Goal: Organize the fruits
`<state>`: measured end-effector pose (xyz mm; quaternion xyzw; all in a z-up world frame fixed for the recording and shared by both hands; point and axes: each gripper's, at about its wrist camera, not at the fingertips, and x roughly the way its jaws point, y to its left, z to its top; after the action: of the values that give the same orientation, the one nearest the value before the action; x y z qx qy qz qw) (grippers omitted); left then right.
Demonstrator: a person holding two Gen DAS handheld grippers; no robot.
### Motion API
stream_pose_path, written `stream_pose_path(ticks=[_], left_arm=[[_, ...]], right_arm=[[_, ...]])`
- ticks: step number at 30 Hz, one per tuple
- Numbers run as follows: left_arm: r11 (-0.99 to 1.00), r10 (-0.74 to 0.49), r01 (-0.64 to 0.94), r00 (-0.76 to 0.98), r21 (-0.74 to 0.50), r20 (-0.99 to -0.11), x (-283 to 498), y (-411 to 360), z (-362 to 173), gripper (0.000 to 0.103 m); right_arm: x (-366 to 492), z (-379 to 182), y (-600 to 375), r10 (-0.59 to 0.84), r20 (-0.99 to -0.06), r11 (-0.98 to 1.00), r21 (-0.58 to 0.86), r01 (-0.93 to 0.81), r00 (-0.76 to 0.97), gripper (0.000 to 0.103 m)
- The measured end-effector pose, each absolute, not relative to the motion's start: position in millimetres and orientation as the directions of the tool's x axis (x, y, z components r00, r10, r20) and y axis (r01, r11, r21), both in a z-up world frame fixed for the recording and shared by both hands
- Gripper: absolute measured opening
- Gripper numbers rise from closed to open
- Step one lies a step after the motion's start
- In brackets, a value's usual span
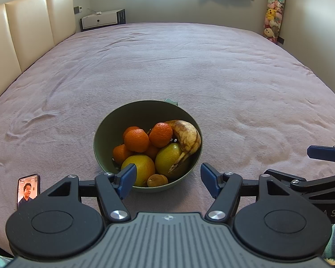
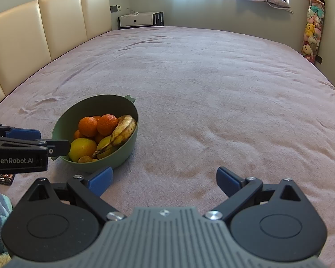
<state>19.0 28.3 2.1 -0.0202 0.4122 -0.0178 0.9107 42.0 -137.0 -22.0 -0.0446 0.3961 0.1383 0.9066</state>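
Observation:
A green bowl (image 1: 131,116) (image 2: 127,143) sits on the pink bedspread, filled with fruit. In it lie several mandarins (image 1: 136,140) (image 2: 107,124), a spotted banana (image 1: 188,138) (image 2: 124,131), two yellow-green citrus fruits (image 1: 168,157) (image 2: 82,148) and a small brown fruit (image 1: 155,180). My left gripper (image 1: 168,179) stands open just short of the bowl's near rim, nothing between its blue pads. My right gripper (image 2: 164,179) is open over bare bedspread, to the right of the bowl. Part of the right gripper (image 1: 321,154) shows at the left wrist view's right edge.
A phone (image 1: 28,191) lies on the bedspread left of the left gripper. A cream padded headboard (image 1: 29,29) runs along the left. A white nightstand (image 2: 140,20), a windowsill and a hanging column of plush toys (image 1: 273,17) stand beyond the bed. Wide bedspread (image 2: 212,89) stretches behind and right of the bowl.

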Motion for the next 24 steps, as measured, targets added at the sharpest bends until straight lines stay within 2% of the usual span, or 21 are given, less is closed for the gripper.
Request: stream_pose_path(ticks=[24], left_arm=[[0.998,-0.052,0.017,0.665,-0.055,-0.745,18.7,27.3,2.9,0.077]], right_arm=[[42.5,-22.1,-137.5,0.215,-0.732,0.958,0.029,-0.286,0.647,0.096]])
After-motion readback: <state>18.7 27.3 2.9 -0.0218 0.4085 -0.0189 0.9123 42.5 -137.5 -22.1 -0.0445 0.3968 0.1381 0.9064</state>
